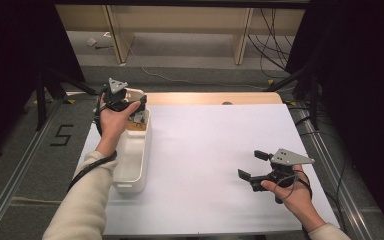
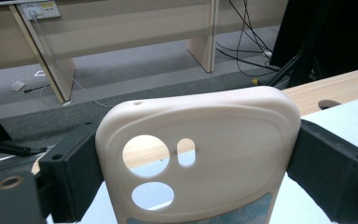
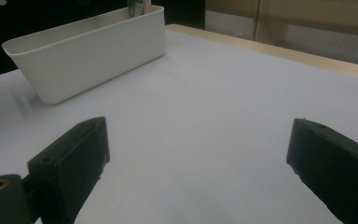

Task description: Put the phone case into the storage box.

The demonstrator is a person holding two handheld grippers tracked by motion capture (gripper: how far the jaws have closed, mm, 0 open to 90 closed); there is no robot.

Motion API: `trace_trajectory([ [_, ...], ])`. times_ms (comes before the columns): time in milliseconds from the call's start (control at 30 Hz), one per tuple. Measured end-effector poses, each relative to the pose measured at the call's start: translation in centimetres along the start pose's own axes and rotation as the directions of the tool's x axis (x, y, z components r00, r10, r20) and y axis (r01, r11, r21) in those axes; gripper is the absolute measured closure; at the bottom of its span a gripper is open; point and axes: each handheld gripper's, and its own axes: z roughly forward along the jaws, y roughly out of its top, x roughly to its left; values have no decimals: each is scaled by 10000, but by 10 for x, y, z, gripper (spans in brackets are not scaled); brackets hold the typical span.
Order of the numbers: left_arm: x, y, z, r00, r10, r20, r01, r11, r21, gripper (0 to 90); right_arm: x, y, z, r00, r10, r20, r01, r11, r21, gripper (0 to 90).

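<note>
The left tool (image 2: 198, 154) is squeezing a cream phone case (image 2: 198, 154) by its two side edges, one black jaw on each side. The case stands upright, with its round camera holes showing the bench through them. In the high view the left tool (image 1: 130, 111) hangs over the far end of a long white bin (image 1: 132, 160), which sits at the left edge of the white sheet (image 1: 205, 150) that covers the bench. Something small and bluish seems to lie in that far end of the bin, but it is too dim to tell what.

The right tool (image 1: 252, 166) is spread wide with nothing in it, low over the bare sheet, well apart from the bin.

What could go wrong? The case is thin, smooth and bendy. The jaws hold only its edges, so a hard squeeze could make it bow and pop out. A quick swing could let it slip and fall beside the bin instead of inside. It could also catch on the bin wall going down and tip the light bin.
</note>
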Motion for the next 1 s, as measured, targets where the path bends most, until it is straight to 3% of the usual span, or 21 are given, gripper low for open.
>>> trace_trajectory([
  [1000, -1, -7, 16, 9994, -239, -238, 253, 9980, 584, 98, 0, 0, 0, 10000, -3, -31, 3, 10000, 31, 69],
])
